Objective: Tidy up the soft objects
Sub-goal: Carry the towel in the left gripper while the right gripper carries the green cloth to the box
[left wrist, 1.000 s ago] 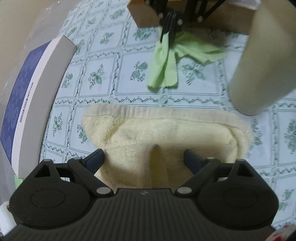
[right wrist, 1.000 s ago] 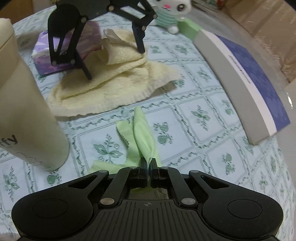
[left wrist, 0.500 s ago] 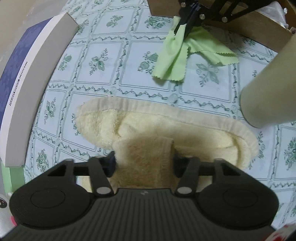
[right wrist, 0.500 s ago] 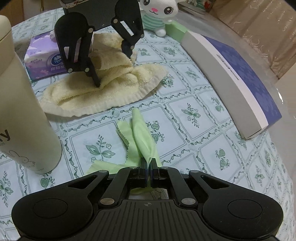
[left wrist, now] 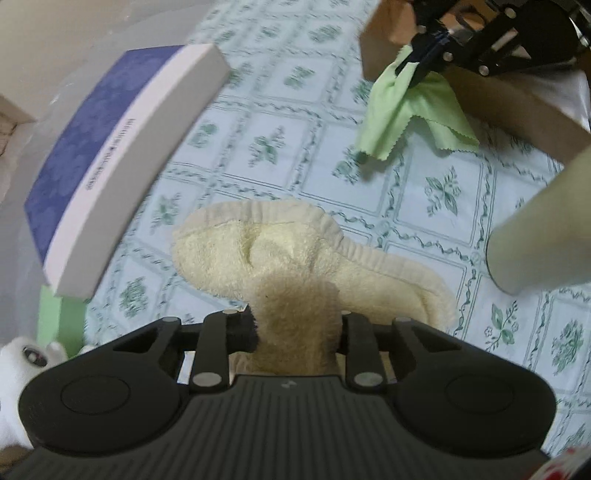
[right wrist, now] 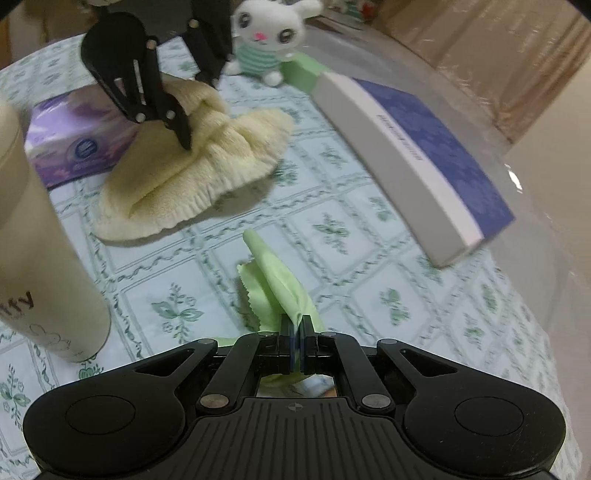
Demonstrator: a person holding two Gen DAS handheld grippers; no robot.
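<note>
**Two cloths, two grippers, both pinched**

The left gripper (left wrist: 297,328) has just been closing and now clamps a bunched fold of the one cream towel (left wrist: 280,254), whose remaining part spreads out on the patterned tablecloth (left wrist: 295,122) just ahead of the fingers. The right gripper (right wrist: 297,345) is clenched tight on the one green cloth (right wrist: 275,284), which trails forward from its tips onto the cloth-covered table. Ahead of the right gripper and off to its left stands one beige tumbler (right wrist: 33,258); further ahead sits one purple tissue pack (right wrist: 74,136) beside the towel. One white plush bunny (right wrist: 267,35) sits farthest away, and one blue-topped box (right wrist: 417,155) lies to the right.
</note>
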